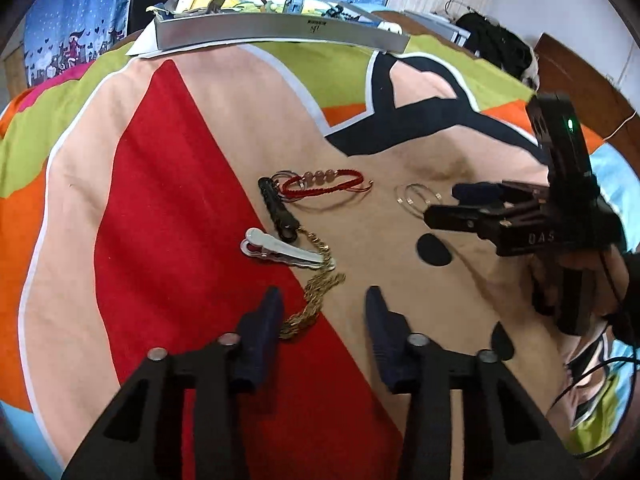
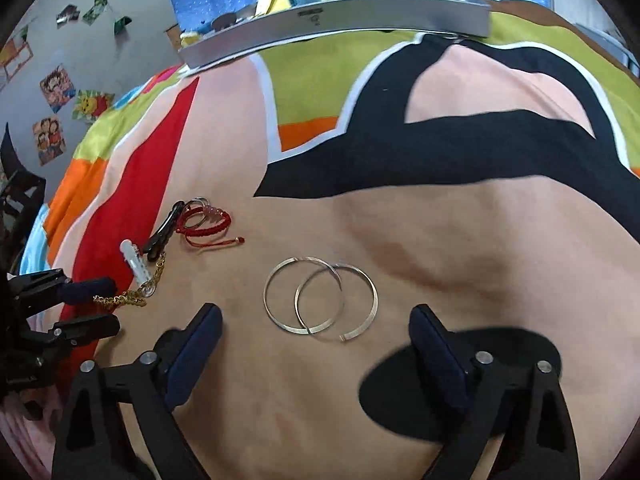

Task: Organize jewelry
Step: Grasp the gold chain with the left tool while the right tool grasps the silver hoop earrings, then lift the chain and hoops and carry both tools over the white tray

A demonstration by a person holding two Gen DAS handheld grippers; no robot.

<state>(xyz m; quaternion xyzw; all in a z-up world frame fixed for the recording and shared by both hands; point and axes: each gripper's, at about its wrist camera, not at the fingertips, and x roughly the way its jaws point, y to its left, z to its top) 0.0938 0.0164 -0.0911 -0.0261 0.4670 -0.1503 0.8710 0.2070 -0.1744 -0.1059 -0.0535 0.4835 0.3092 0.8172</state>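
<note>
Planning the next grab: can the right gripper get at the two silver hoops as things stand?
Probably yes: the right gripper is open, and the silver hoops lie on bare blanket just ahead of its fingertips, nothing between.

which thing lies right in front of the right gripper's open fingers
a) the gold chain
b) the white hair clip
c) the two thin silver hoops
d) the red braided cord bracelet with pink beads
c: in the right wrist view the two thin silver hoops, overlapping each other on the peach part of the patterned bedspread, lie just ahead of the open right gripper, while the other jewelry sits off toward the left gripper.
</note>
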